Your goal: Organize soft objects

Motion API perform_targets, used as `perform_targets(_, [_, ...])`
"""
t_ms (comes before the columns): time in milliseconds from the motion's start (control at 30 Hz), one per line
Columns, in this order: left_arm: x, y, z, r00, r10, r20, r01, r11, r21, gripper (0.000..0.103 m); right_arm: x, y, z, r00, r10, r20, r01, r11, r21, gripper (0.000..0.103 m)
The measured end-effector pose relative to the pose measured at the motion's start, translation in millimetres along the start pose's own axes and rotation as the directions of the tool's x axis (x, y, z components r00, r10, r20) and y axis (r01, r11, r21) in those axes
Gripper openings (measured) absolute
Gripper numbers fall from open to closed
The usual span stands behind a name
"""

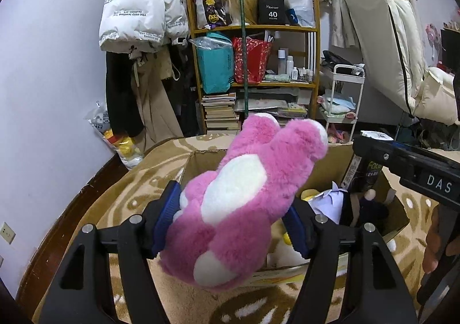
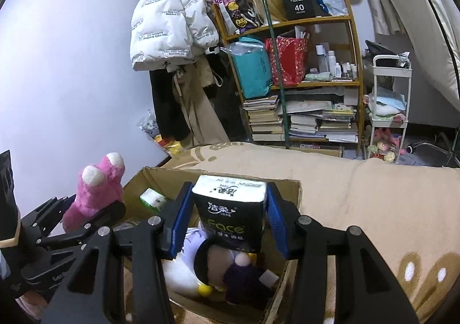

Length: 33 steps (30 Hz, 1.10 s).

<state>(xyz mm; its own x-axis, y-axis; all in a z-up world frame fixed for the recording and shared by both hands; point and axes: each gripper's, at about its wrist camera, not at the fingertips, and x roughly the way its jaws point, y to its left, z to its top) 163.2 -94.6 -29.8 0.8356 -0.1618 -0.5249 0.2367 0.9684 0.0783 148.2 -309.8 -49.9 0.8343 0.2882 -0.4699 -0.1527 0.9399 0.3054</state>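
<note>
My left gripper [image 1: 230, 217] is shut on a pink plush bear [image 1: 244, 194] with a white belly, held over the near left corner of an open cardboard box [image 1: 198, 160]. The bear also shows at the left of the right wrist view [image 2: 95, 194]. My right gripper [image 2: 227, 226] is shut on a black pack of tissues [image 2: 230, 209] and holds it above the box [image 2: 287, 188]. Inside the box lie a white plush duck [image 2: 178, 272], a dark-haired doll [image 2: 218, 263] and a green and white tissue pack [image 2: 152, 198].
The box sits on a beige patterned blanket [image 2: 359, 209] covering a bed. Behind stand a cluttered wooden shelf [image 2: 302, 79] with books and bags, a white puffer jacket [image 2: 166, 24] hanging on the wall, and a small white trolley [image 2: 388, 99].
</note>
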Motion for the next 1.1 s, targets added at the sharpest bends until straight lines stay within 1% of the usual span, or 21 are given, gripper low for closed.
perform_targets(33, [0.2,-0.3,-0.4,1.0,0.001,0.0,-0.001,1.0,0.003,0.07,0.4,0.1,-0.6,1.0,-0.003,-0.004,0.003,1.0,-0.003,0.053])
perform_targets(133, [-0.3,0.4,-0.9,1.0,0.002,0.002,-0.002,1.0,0.004,0.072,0.3,-1.0,-0.1,1.0,-0.009,-0.007,0.009,1.0,-0.003,0.054])
perform_targets(267, [-2.1,1.7,-1.9,1.0,0.007,-0.004,-0.007,1.0,0.0,0.075,-2.5,-2.1,1.9,1.0,-0.007,0.001,0.007,1.0,0.013,0.065])
perform_targets(300, [-3.6,2.7,-2.1,1.0,0.01,-0.002,-0.01,1.0,-0.003,0.078,-4.0,-1.7,2.2,1.0,-0.01,0.005,0.01,1.0,0.011,0.068])
perform_targets(467, [-12.8,7.2,-2.9,1.0,0.016,0.012,-0.016,1.0,-0.014,0.084,-12.6,2.7,5.6,0.999,-0.019,0.034,0.02,1.0,-0.012,0.078])
perform_targets(533, [-17.9,10.2,-4.5,0.999,0.029,0.021,-0.028,0.999,-0.019,0.09,-15.7,4.3,7.4,0.999,-0.02,0.047,0.021,1.0,-0.019,0.079])
perform_targets(700, [-25.2,16.2,-2.7,0.998,0.059,0.026,-0.058,0.998,-0.026,0.093,-17.5,6.7,9.1,0.998,-0.019,0.052,0.021,1.0,-0.02,0.079])
perform_targets(833, [-33.7,22.2,-3.0,0.997,0.069,0.033,-0.068,0.997,-0.046,0.098,-21.6,9.5,11.0,0.998,-0.02,0.06,0.022,1.0,-0.022,0.08])
perform_targets(867, [-35.5,23.2,-3.3,0.997,0.071,0.033,-0.07,0.996,-0.049,0.098,-24.4,10.6,11.6,0.998,-0.022,0.063,0.024,0.999,-0.025,0.082])
perform_targets(900, [-38.1,23.2,-3.1,0.997,0.073,0.032,-0.071,0.996,-0.051,0.098,-27.1,11.8,11.7,0.998,-0.026,0.065,0.028,0.999,-0.028,0.086])
perform_targets(1033, [-47.0,23.6,-4.9,0.996,0.085,0.038,-0.083,0.996,-0.042,0.099,-40.7,17.5,9.1,0.997,-0.035,0.075,0.038,0.999,-0.038,0.093])
perform_targets(1100, [-55.4,23.5,-5.9,0.995,0.093,0.045,-0.091,0.995,-0.032,0.099,-47.8,20.4,7.2,0.996,-0.045,0.072,0.048,0.998,-0.041,0.1])
